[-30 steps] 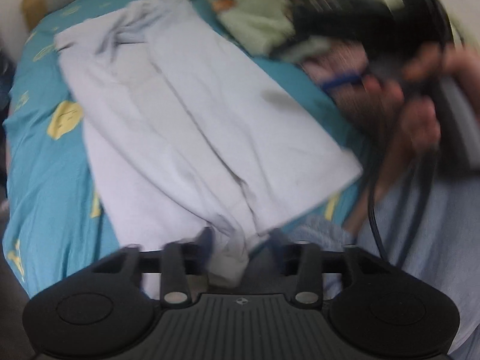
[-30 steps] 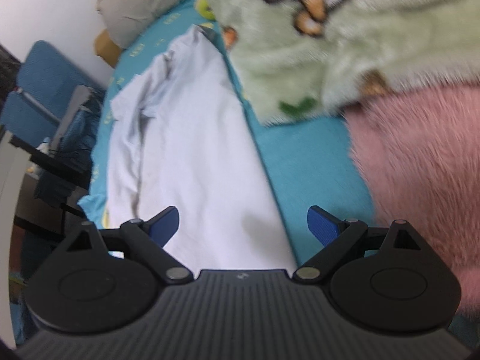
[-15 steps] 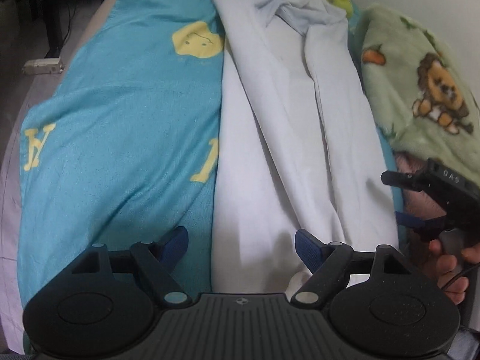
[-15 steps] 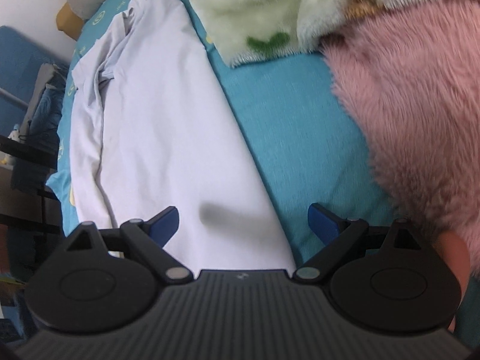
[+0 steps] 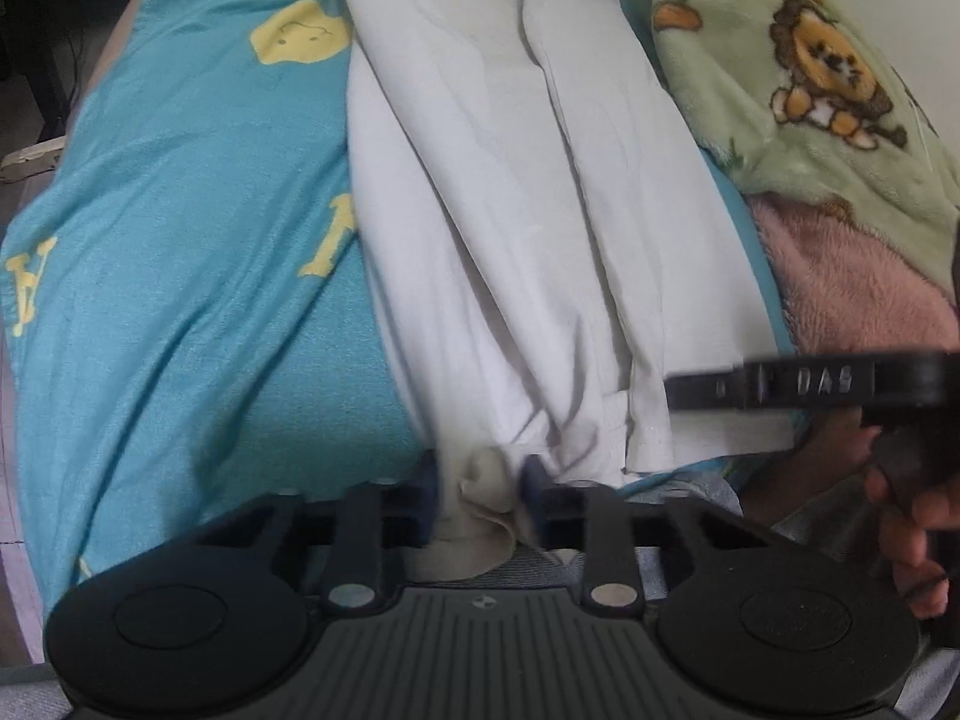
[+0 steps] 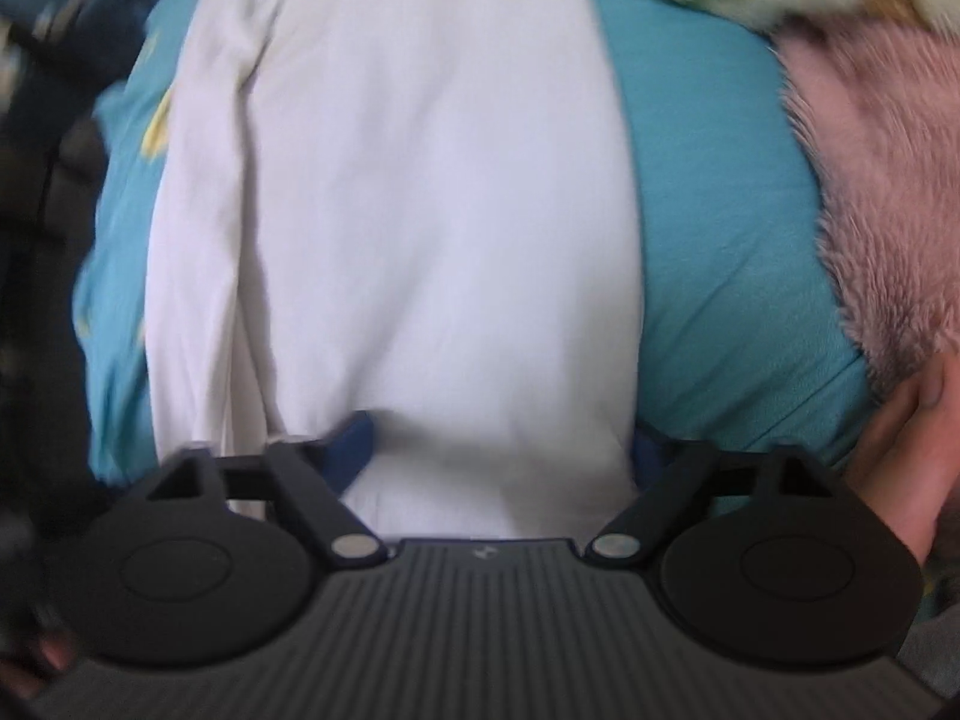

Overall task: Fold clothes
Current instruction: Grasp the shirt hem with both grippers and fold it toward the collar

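Observation:
A white garment (image 5: 540,228), folded lengthwise into a long strip, lies on a teal bedsheet (image 5: 180,240) with yellow prints. My left gripper (image 5: 480,480) is at its near left corner. Its jaws are closing, and a bunched bit of hem (image 5: 483,471) is pinched between the blue pads. In the right wrist view the same garment (image 6: 420,210) fills the middle. My right gripper (image 6: 501,444) sits low over the near right hem. Its jaws are closing with flat cloth between them, not pinched. One black finger (image 5: 780,387) of the right gripper reaches in from the right in the left wrist view.
A green fleece blanket with a lion print (image 5: 810,78) and a pink fluffy blanket (image 5: 858,276) lie right of the garment. A person's hand (image 5: 912,516) holds the right gripper. Dark furniture (image 6: 36,120) stands beyond the bed's left edge.
My left gripper's jaws have come together on the garment's near hem. My right gripper has moved lower and closer over the cloth, and its jaws have narrowed.

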A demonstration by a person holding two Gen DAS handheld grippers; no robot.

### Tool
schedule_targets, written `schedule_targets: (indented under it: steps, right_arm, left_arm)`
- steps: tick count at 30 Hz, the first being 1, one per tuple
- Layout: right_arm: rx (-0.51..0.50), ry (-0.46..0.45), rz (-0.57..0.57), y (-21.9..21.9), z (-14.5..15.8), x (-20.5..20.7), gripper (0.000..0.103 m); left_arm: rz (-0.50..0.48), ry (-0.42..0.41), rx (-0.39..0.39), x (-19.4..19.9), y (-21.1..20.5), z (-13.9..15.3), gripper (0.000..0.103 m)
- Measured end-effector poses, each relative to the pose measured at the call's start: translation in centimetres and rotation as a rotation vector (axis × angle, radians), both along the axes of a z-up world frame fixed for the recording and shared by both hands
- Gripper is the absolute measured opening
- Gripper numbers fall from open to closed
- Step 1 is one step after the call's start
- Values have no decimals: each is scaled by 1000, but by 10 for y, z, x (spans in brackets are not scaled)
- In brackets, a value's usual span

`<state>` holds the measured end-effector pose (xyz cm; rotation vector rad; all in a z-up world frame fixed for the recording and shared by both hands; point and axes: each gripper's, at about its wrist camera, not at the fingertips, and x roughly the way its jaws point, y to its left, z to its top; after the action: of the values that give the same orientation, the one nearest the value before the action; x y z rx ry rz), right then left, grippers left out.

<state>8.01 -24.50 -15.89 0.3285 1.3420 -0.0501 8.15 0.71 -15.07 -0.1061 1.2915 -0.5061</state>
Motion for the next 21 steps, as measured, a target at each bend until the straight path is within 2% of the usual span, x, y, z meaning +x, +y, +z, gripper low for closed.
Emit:
schedule_targets:
  steps: [2,3,7,12,16,21]
  right_arm:
    - [-8,-29,17,5,7,-6,17]
    - [-9,-45,22,6,11,-9,15]
    - [79,-184,-18,0,39,-21,12]
    - [216,-349,-119,-29,81,-36,11]
    - [316,-459,-168,-46,121,-37,11]
    - [358,-587,-163,-57,176,-49,11]
  left_arm:
    - [25,-35,-17,-4,6,6,10]
    - [39,-61,-30,-7,10,11,10]
    - [139,-203,-149,-23,36,47,8]
    - [256,-290,-299,-25,60,100,6]
    - [290,-377,-362,-31,67,155,6]
    - [298,-486,-417,-49,70,222,6]
